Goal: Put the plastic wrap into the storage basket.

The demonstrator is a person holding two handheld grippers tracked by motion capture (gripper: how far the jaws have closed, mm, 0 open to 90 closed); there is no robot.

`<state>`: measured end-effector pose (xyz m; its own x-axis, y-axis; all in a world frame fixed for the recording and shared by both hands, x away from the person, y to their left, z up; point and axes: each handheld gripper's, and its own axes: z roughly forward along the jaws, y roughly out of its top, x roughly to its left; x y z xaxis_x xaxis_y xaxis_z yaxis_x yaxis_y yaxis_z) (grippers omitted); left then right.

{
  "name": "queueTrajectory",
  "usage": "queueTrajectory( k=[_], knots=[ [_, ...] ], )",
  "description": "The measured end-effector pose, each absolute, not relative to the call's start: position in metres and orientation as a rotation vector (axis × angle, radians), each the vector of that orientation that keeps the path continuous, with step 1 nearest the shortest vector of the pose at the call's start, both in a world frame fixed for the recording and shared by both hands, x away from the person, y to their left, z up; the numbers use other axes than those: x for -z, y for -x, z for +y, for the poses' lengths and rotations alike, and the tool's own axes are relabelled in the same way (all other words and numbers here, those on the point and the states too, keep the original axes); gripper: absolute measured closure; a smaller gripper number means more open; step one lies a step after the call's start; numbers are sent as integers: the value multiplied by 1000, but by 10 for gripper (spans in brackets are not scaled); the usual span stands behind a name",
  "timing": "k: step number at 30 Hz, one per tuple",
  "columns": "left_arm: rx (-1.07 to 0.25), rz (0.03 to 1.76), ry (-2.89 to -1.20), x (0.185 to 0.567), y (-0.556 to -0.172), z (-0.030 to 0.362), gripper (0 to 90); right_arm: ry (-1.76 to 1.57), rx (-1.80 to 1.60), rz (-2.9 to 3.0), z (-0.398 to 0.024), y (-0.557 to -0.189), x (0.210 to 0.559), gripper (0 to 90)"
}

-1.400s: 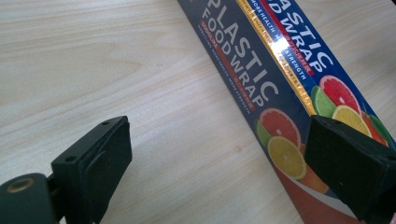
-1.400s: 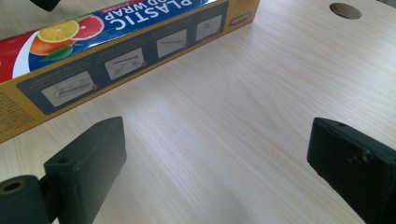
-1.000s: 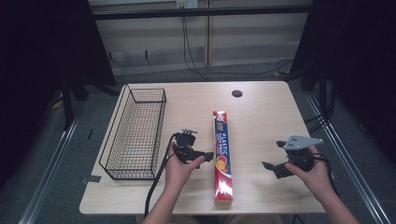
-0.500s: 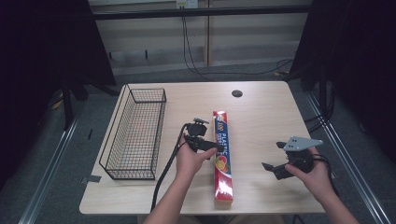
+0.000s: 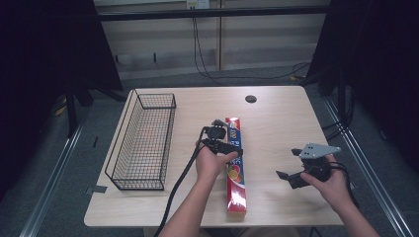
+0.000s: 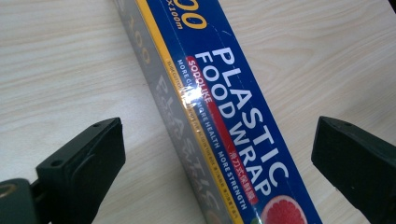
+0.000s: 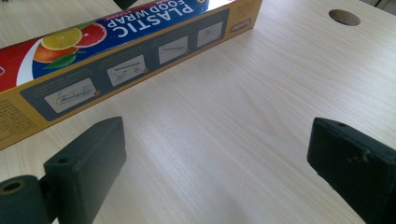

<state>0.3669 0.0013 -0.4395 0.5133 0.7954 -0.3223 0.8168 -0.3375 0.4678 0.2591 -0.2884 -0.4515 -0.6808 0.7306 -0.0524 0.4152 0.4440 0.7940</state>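
Note:
A long blue, red and yellow plastic food wrap box (image 5: 235, 168) lies lengthwise on the wooden table (image 5: 276, 118). My left gripper (image 5: 232, 143) hovers just over the far half of the box. Its jaws have just been opening. In the left gripper view they stand wide apart on either side of the box (image 6: 224, 107) without touching it. My right gripper (image 5: 286, 163) is held to the right of the box, open, with bare table between its jaws (image 7: 217, 154). The box's side panel (image 7: 116, 51) lies ahead of it to the left.
A black wire basket (image 5: 143, 143) stands along the table's left side. A round cable hole (image 5: 251, 98) sits near the far edge. The left gripper's black cable (image 5: 178, 192) trails off the near edge.
My left hand has moved right and away from the person, from beside the box to over it. The right hand has stayed still.

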Motion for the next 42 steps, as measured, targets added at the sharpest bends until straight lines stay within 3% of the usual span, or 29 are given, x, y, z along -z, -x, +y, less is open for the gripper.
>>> queueTrajectory(
  k=[11, 22, 42],
  knots=[
    [73, 1368, -2181, 453, -370, -17, 29, -961, -1114, 2313, -288, -260, 451, 47],
    [35, 1409, -2178, 459, -373, -21, 126, -966, -1119, 2302, -289, -259, 450, 46],
    [86, 1543, -2158, 461, -374, -31, 254, -971, -1123, 2297, -290, -259, 450, 46]
  ],
)
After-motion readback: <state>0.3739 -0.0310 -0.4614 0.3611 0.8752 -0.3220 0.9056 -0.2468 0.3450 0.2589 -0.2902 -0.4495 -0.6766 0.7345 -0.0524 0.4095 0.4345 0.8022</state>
